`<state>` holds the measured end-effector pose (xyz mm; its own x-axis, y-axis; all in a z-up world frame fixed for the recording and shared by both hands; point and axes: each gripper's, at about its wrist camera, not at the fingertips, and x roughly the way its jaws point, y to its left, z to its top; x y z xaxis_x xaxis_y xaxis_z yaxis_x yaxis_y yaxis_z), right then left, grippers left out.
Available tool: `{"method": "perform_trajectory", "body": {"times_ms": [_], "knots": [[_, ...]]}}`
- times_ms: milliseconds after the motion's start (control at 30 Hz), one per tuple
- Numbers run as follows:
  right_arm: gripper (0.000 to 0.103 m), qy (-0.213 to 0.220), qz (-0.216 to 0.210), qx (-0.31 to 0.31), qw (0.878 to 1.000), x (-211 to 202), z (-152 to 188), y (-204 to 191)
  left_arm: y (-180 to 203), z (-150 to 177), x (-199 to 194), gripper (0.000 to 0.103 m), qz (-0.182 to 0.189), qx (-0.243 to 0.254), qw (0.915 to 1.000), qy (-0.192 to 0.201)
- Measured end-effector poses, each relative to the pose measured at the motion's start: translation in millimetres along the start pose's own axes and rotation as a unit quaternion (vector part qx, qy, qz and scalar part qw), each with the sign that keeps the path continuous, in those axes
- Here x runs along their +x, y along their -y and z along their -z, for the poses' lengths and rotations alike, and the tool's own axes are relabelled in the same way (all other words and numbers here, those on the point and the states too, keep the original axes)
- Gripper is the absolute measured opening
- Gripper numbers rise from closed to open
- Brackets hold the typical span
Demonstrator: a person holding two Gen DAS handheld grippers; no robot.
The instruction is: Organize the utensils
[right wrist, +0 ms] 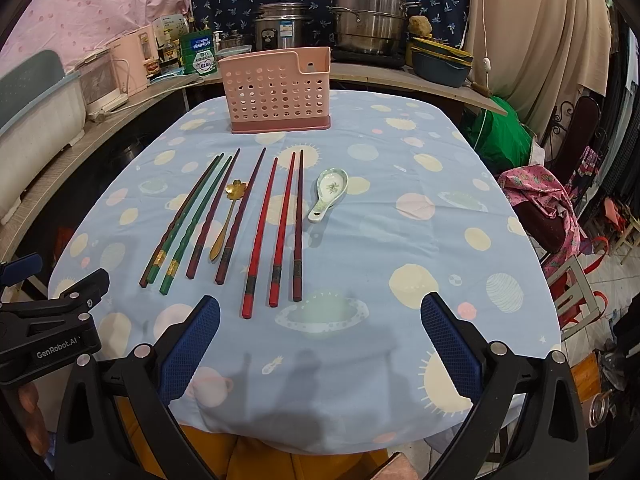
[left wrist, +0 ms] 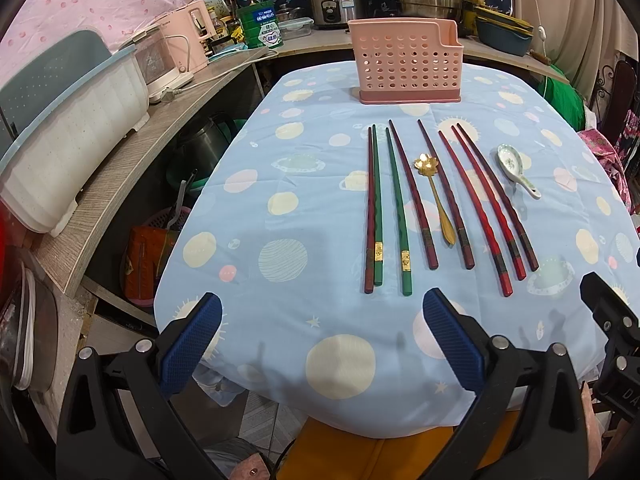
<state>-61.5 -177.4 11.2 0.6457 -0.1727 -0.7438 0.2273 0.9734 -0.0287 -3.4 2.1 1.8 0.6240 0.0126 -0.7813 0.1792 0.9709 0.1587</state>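
Note:
A pink perforated utensil holder (left wrist: 405,63) (right wrist: 279,92) stands at the table's far end. Several red, dark and green chopsticks (left wrist: 395,204) (right wrist: 260,230) lie side by side in a row on the blue cloth. Among them lies a gold flower-shaped spoon (left wrist: 435,198) (right wrist: 225,222). A white ceramic spoon (left wrist: 514,170) (right wrist: 328,194) rests to the right of the row. My left gripper (left wrist: 322,336) hovers open over the near edge, left of the row's near ends. My right gripper (right wrist: 320,338) is open too, just short of the red chopsticks' handles. Neither holds anything.
The table with the blue patterned cloth (left wrist: 312,200) (right wrist: 400,240) is ringed by a wooden counter (left wrist: 132,160) carrying a white dish box (left wrist: 68,128), a pink appliance (left wrist: 180,46) and steel pots (right wrist: 368,20). A chair with pink cloth (right wrist: 552,200) stands at right.

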Motion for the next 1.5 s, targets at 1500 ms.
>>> {"method": "perform_trajectory", "body": {"times_ms": [1500], "knots": [[0.096, -0.029, 0.004, 0.027, 0.999, 55.6, -14.2, 17.3, -13.5, -15.7, 88.5, 0.088, 0.049, -0.037, 0.9958, -0.068]]}}
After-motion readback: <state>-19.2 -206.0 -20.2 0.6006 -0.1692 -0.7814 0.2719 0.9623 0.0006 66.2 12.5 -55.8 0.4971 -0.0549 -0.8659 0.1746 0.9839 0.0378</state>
